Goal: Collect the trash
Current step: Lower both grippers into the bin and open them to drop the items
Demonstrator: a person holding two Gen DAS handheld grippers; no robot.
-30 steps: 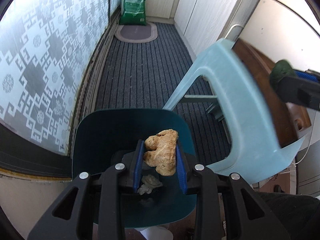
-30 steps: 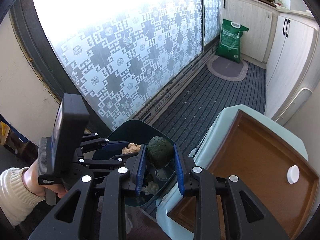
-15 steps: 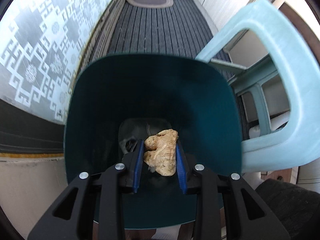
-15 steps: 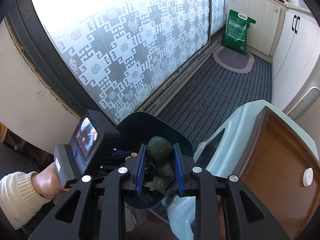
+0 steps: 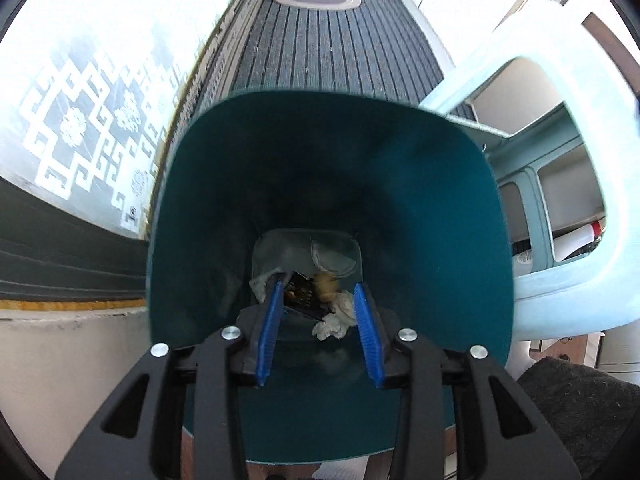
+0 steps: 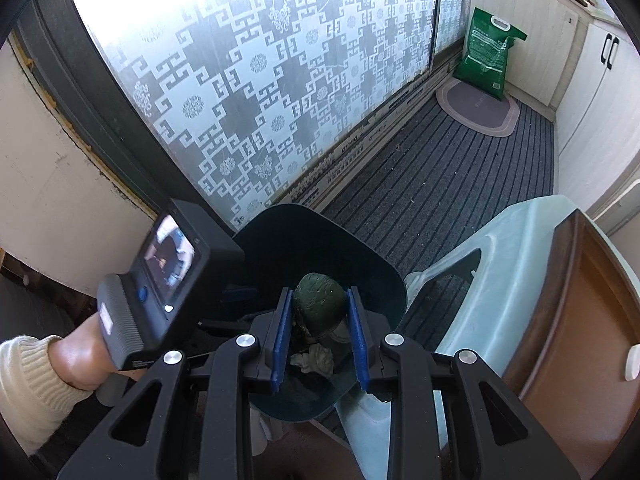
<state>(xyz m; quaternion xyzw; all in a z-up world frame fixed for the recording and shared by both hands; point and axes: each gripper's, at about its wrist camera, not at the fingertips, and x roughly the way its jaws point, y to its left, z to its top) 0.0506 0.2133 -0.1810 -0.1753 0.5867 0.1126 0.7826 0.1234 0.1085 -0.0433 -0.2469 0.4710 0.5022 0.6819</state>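
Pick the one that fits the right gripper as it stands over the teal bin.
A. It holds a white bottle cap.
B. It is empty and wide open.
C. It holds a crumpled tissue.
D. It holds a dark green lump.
D: the right gripper has its blue pads closed on a dark green lump above the bin.

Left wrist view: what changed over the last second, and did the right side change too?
The left gripper went down into the teal bin; its jaws have just been opening and nothing is between them now. The tan lump it held lies at the bottom with the crumpled tissues. The right gripper moved closer over the bin and stays shut on the dark green lump.
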